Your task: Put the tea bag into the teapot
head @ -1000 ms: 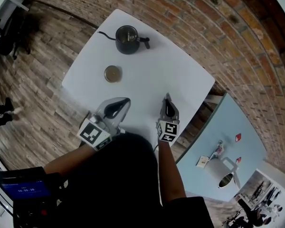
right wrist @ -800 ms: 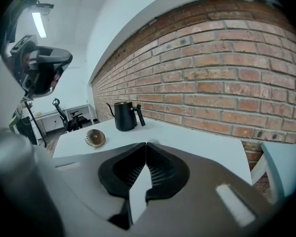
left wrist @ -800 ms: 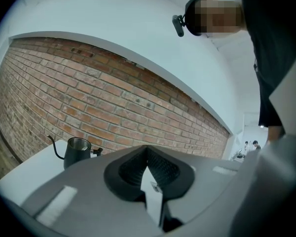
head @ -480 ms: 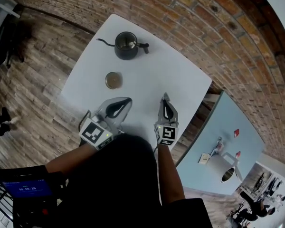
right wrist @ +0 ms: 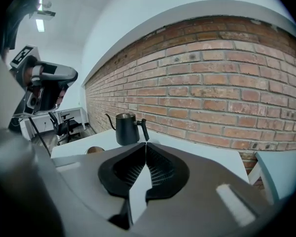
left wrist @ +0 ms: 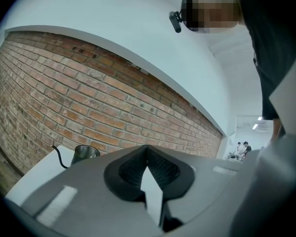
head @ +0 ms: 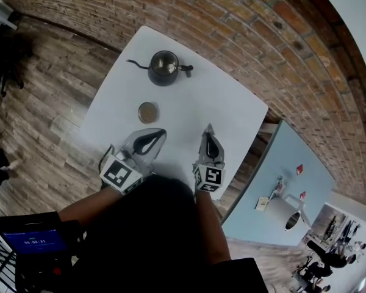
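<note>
Left gripper point(head: 161, 131): we've got it over the near left part of the white square table point(head: 226, 99), pointing pretty much level toward the far edge. The jaws are pinched together at the tips, and there's nothing between them, only bare table showing through the gap behind the tips.

Right gripper point(head: 208, 127): it's beside the left one but well apart from it, over the near right part of the table and tipped a bit downward. Same deal here, the tips meet and it's holding nothing.

Small round brownish disc point(head: 147, 112): it lies flat on the table just past the left gripper, closer to the left edge than the right. It's too small for us to say what it is.

Black gooseneck teapot point(head: 164, 68): it's standing upright by the far edge, close to the far left corner and well apart from both grippers. The top is open and we can see the shiny metal inside. The thin spout points at the left edge and the handle sticks out the other way.

Red brick wall point(head: 244, 23): it runs right behind the table's far edge.
</note>
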Available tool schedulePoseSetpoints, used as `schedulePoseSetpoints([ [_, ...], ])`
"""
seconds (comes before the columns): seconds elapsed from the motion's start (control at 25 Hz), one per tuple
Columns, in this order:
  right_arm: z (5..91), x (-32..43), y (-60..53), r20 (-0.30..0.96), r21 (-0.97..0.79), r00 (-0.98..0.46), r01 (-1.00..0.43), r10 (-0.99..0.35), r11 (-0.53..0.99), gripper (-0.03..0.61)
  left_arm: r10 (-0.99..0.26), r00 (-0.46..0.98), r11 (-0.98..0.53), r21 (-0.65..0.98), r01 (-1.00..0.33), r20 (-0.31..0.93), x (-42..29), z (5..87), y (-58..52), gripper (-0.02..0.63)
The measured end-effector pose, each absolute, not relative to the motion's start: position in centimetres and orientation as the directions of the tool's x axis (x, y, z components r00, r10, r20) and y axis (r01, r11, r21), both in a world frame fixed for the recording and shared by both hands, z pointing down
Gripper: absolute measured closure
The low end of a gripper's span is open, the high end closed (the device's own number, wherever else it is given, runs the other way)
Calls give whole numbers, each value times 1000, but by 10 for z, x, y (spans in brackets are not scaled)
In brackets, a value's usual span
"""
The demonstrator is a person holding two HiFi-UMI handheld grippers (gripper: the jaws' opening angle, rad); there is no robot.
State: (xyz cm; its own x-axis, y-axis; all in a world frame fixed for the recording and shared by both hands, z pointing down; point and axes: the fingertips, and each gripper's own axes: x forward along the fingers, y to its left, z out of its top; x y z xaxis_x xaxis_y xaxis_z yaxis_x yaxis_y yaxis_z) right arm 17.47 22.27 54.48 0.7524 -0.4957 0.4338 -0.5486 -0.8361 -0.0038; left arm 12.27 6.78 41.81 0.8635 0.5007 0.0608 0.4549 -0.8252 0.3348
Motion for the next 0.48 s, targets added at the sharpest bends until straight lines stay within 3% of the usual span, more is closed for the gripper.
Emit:
schedulePoseSetpoints([
  [0.48, 520, 188, 185, 384, -49, 779, -519, -496, -853, 572, 519, 853, -808, 350, 474, 43, 128, 417, 41, 614],
])
